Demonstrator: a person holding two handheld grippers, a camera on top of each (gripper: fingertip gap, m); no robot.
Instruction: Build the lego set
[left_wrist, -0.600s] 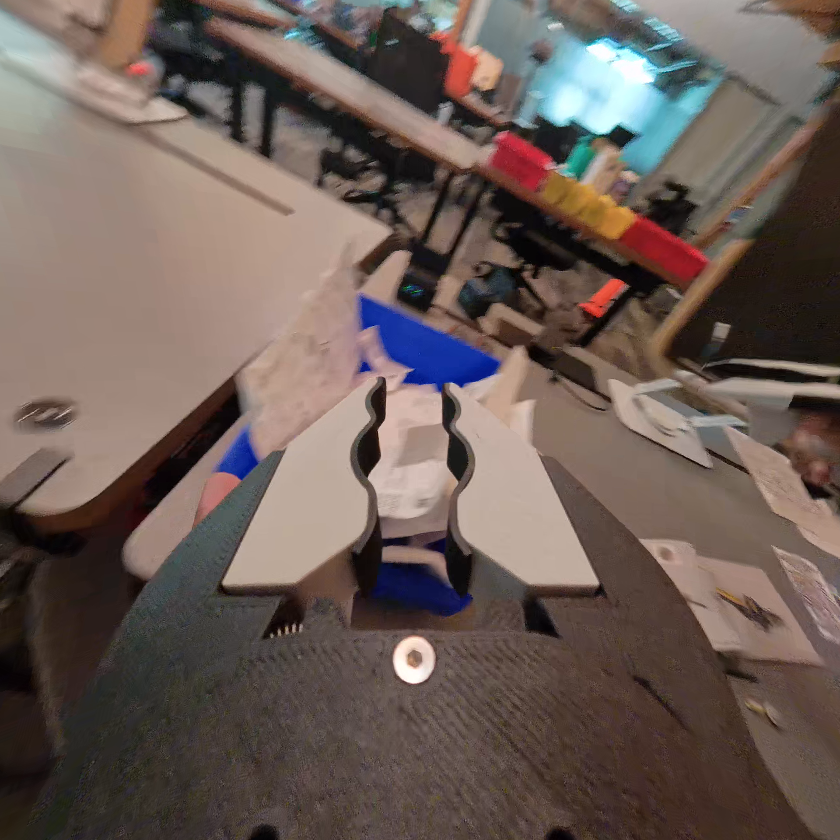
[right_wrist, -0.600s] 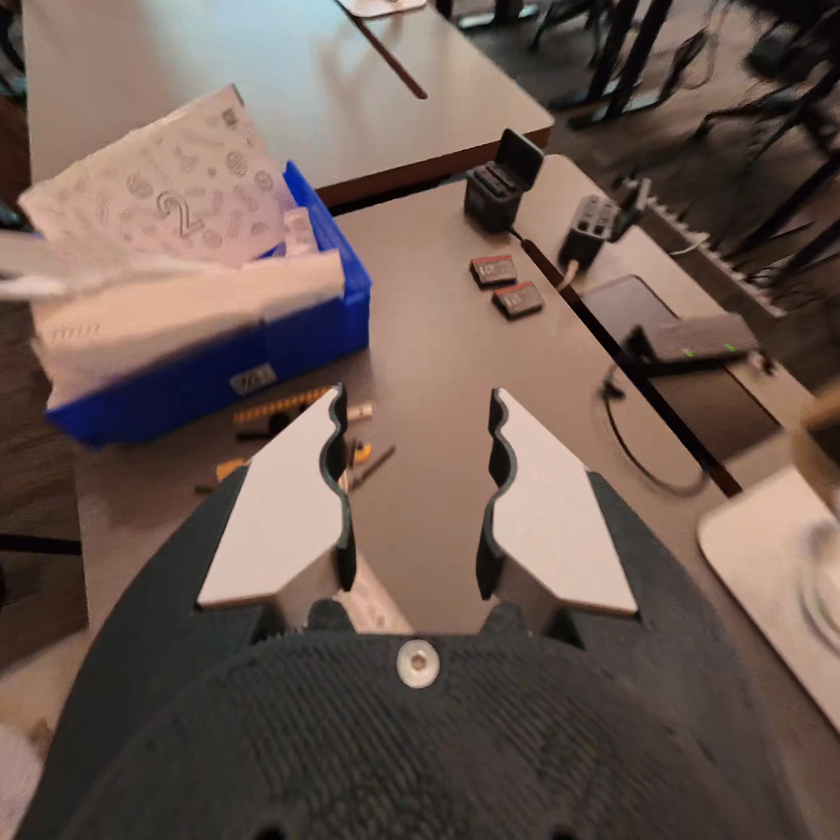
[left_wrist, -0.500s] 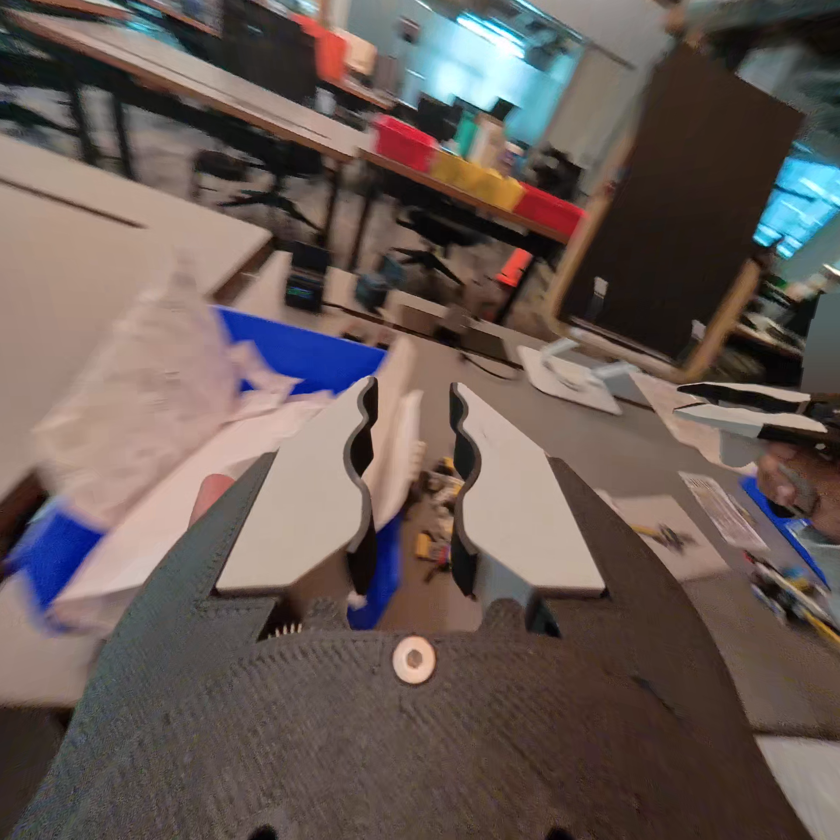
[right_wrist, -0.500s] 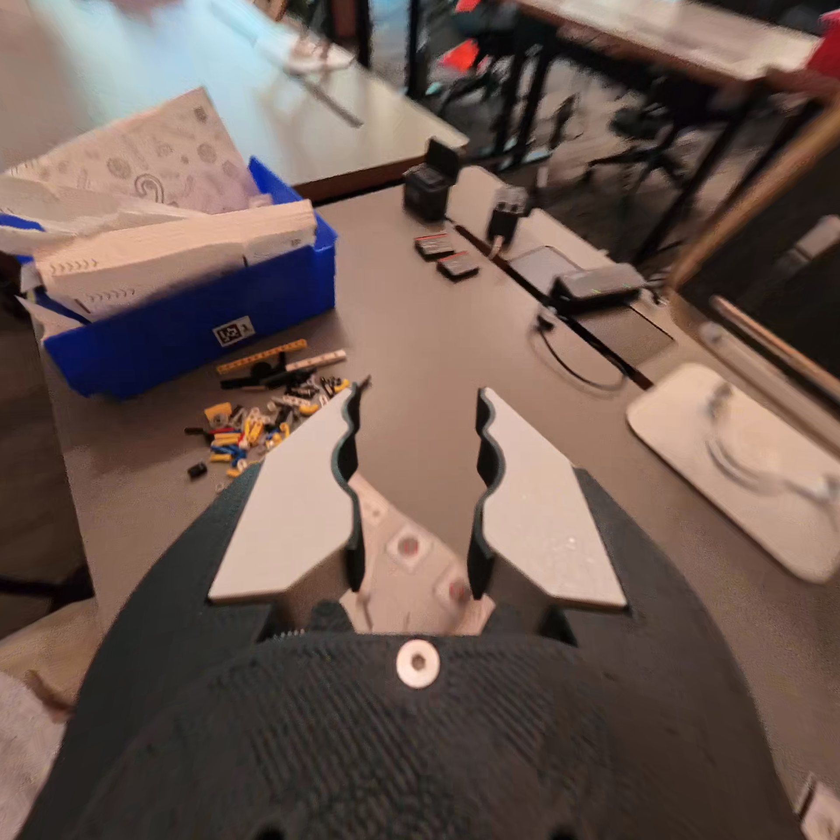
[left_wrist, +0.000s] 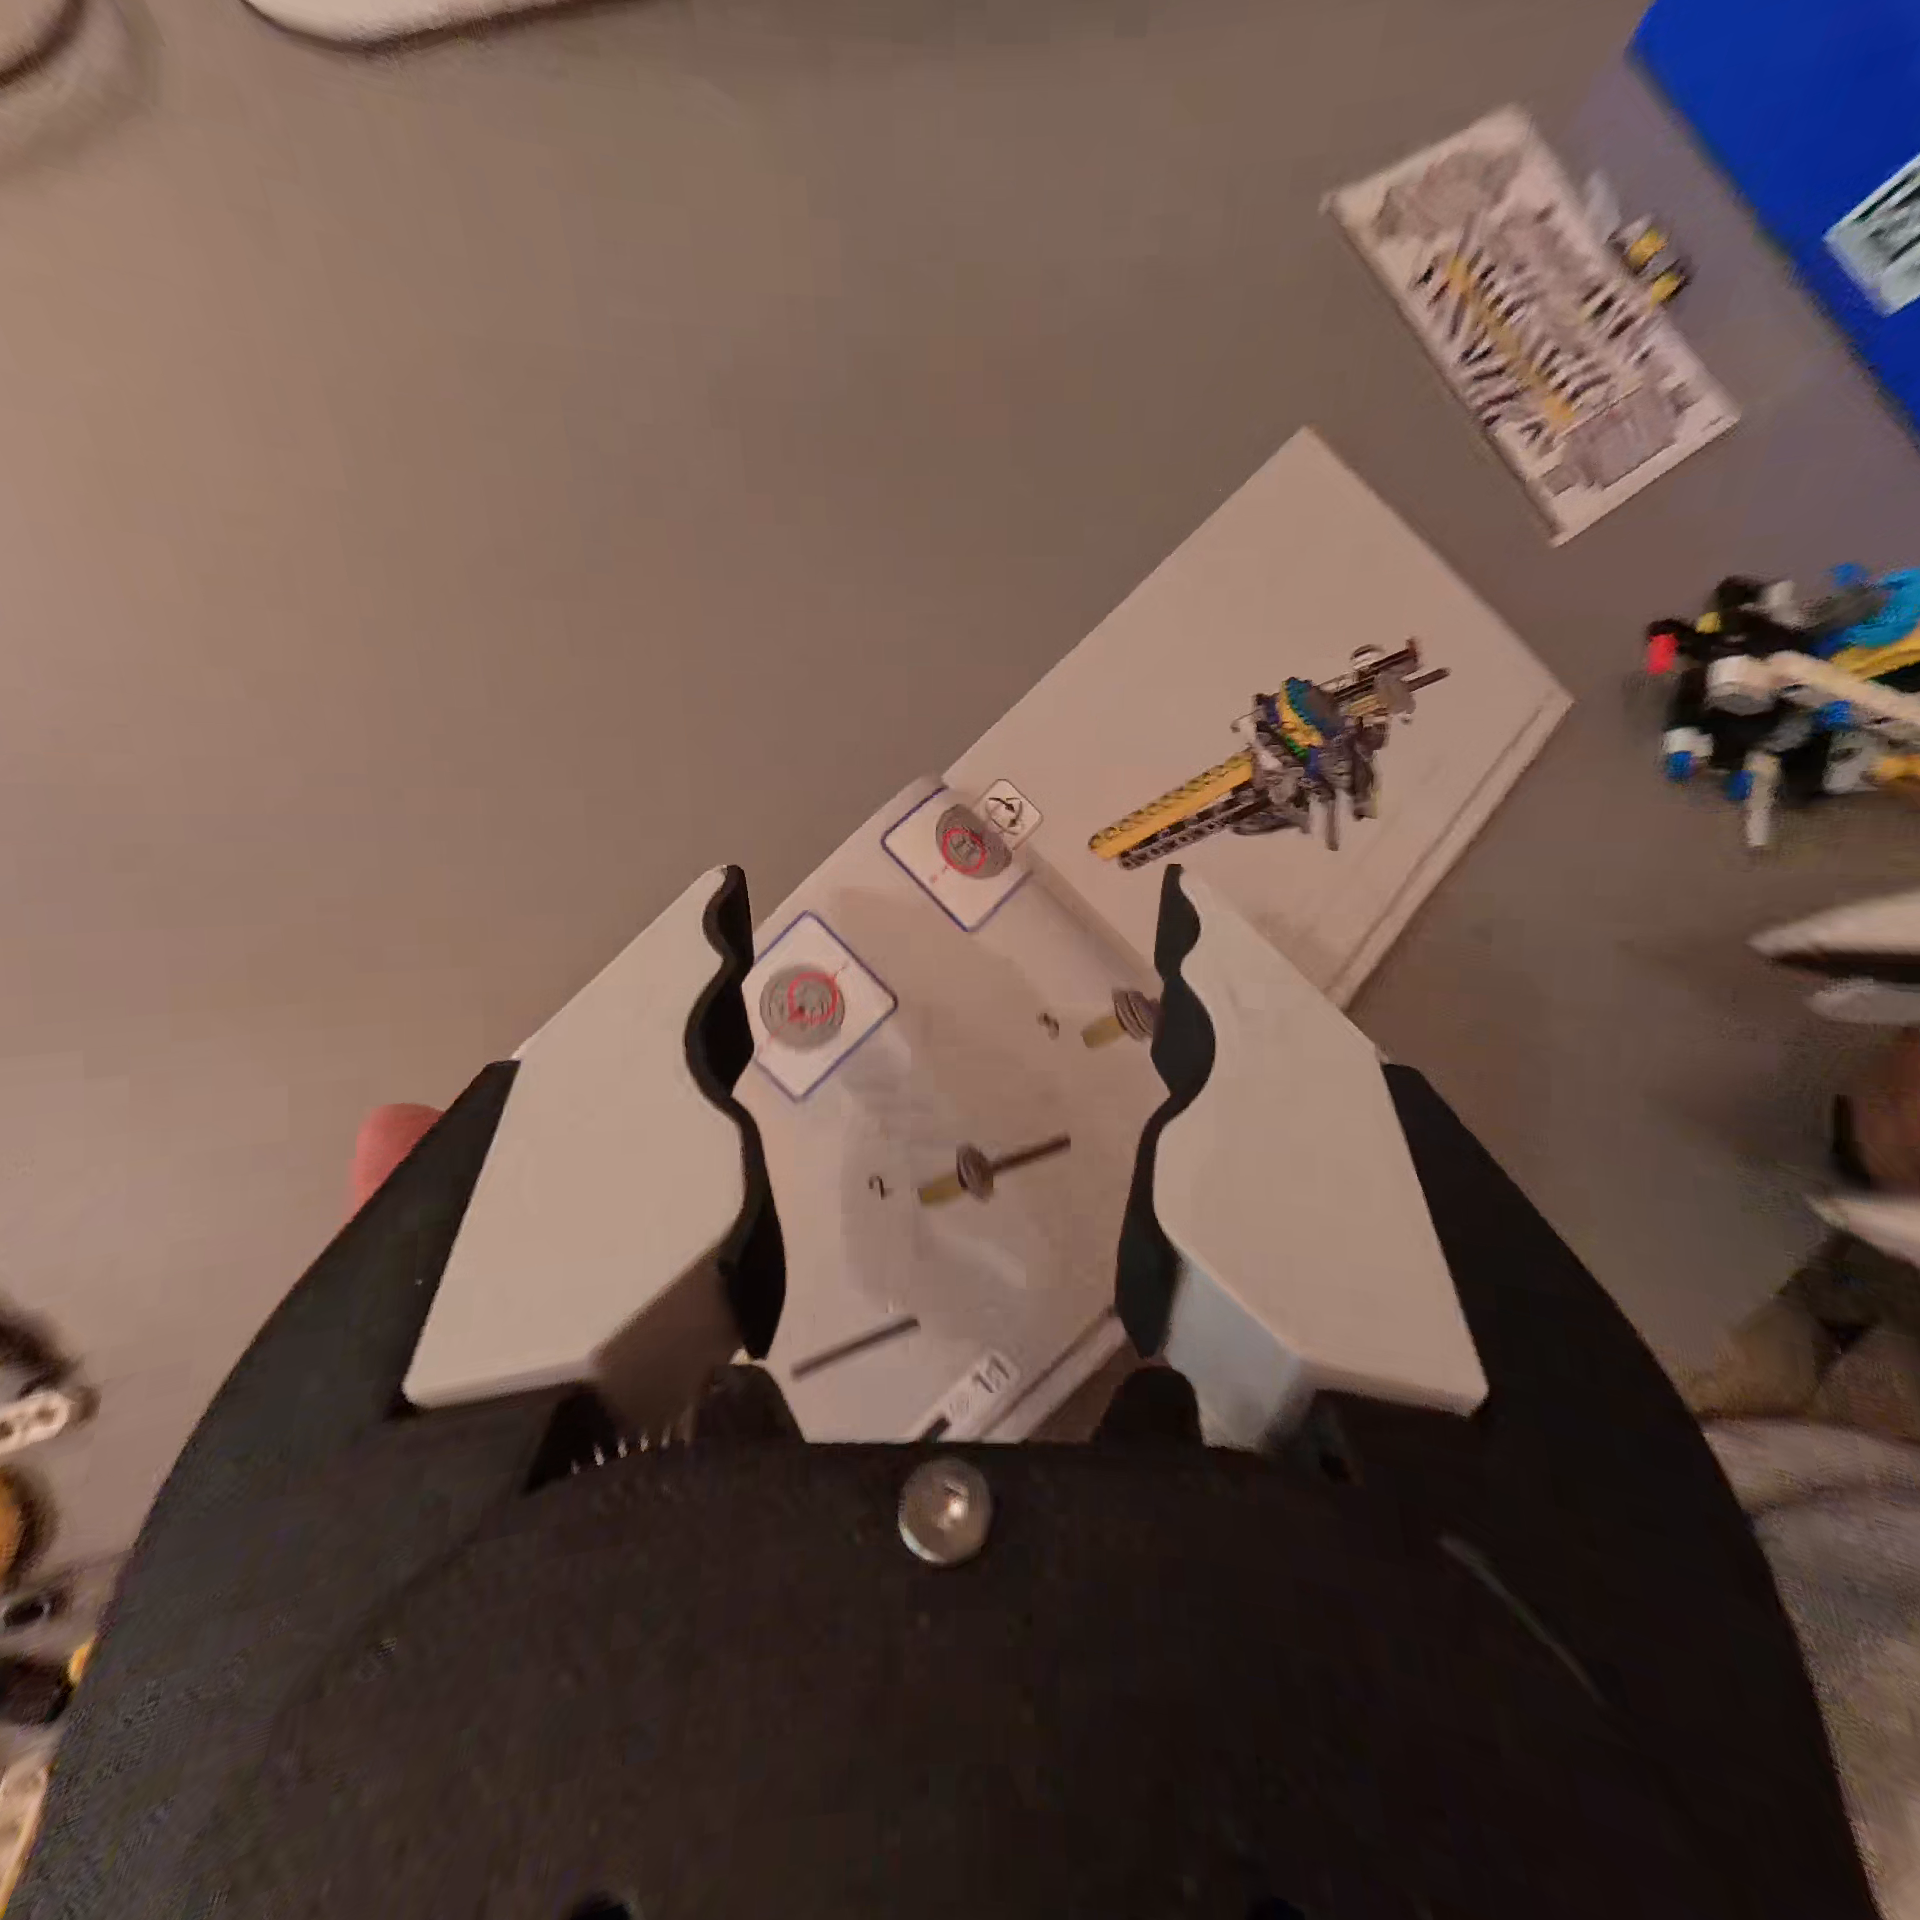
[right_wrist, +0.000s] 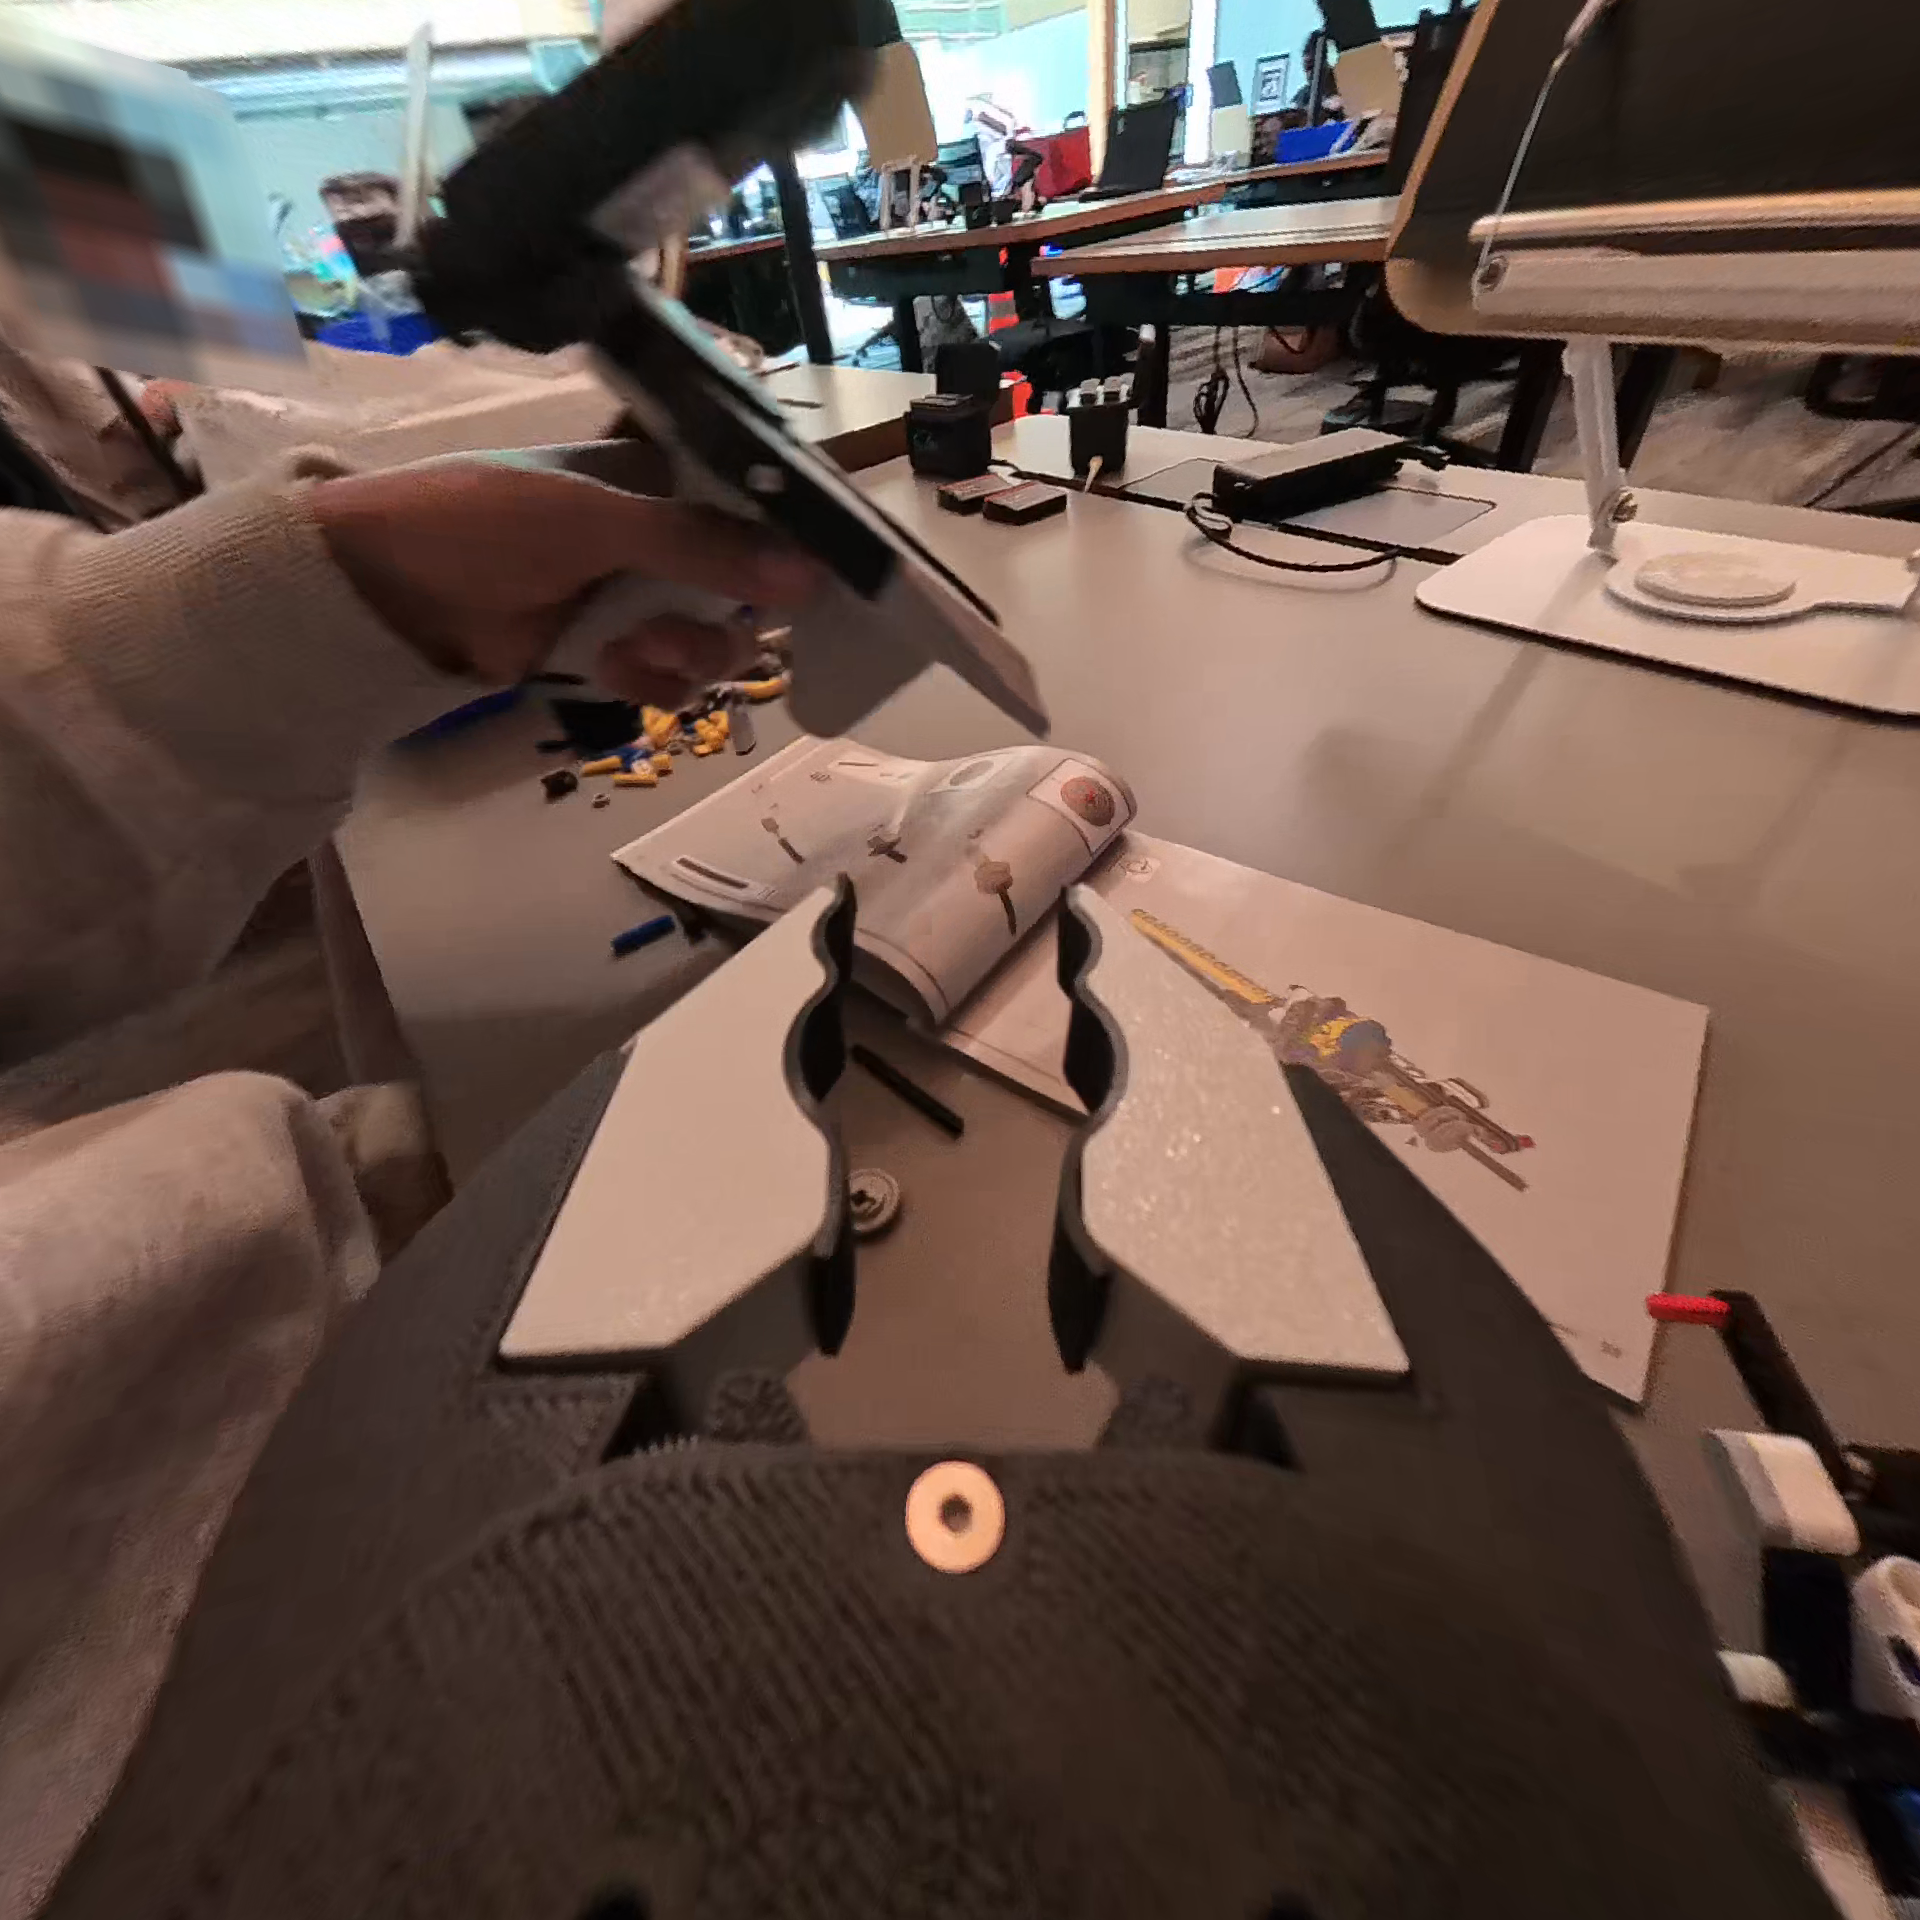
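Left gripper (left_wrist: 951, 1101) held above open white instruction booklet (left_wrist: 1288, 665) on grey table (left_wrist: 520, 416), jaws wide, empty, right gripper (right_wrist: 951, 1122) jaws moderately parted over small grey round piece (right_wrist: 871, 1198), partly built multicoloured lego model (left_wrist: 1787, 696) lying beside booklet.

left wrist: steeply down on table | right wrist: low, across | shared: instruction booklet (left_wrist: 1195, 790) (right_wrist: 1039, 883)

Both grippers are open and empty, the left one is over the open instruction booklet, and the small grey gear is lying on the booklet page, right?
Not quite. In the right wrist view the small grey gear lies on the bare table, short of the instruction booklet, between the right gripper's open jaws. The rest holds: the left gripper is open and empty over the booklet.
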